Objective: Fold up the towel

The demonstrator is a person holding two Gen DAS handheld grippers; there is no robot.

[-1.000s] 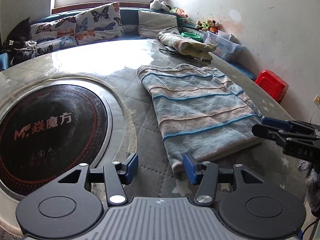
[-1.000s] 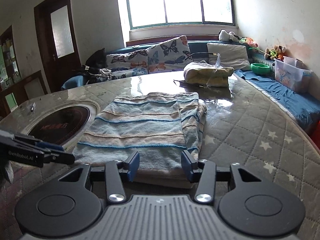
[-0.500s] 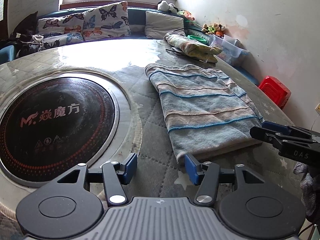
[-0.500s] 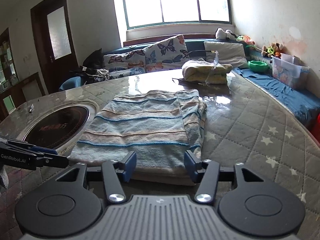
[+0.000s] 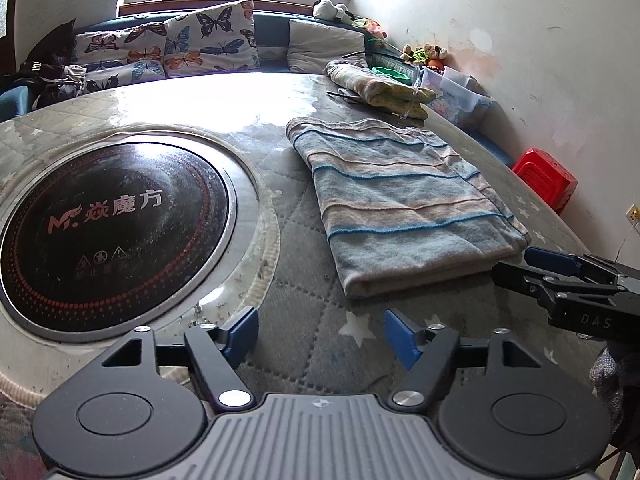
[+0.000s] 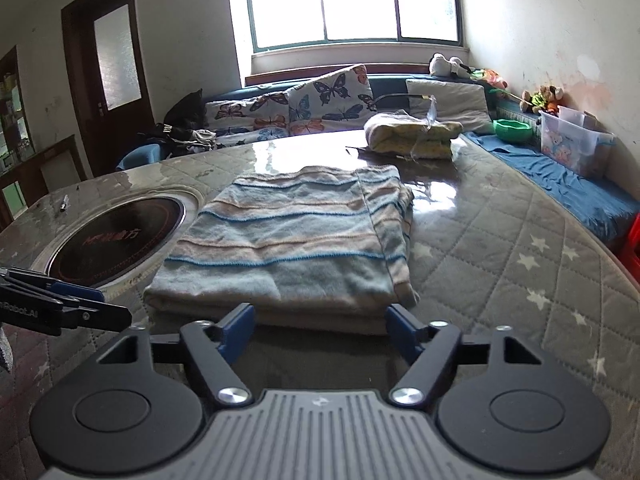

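On the quilted table (image 6: 520,248), near its front edge, lies the striped towel (image 6: 288,240), folded into a flat stack, one side edge beside the round inset cooktop (image 5: 108,232).

Item, my left gripper (image 5: 320,330): jaws opening, nothing between them, only bare quilted cover below; it sits just short of the towel's near corner. Item, my right gripper (image 6: 320,324): jaws opening, pads apart at the towel's near folded edge, not pressing on it.

Left wrist view alone: the cooktop's printed lettering legible; a red plastic stool (image 5: 546,178) by the wall past the table's right edge; my right gripper's fingers entering from the right.

Right wrist view alone: a dark door (image 6: 108,80), the full window (image 6: 352,0), a blue mat along the bench, a small pen-like object (image 6: 64,202) near the table's far left edge; my left gripper's fingers at the left.

Containers: clear plastic bin (image 6: 572,140) on the bench, contents unclear; green bowl (image 6: 512,130) beside it, contents cannot be told. Second bundled cloth (image 6: 412,136) at the table's far edge.
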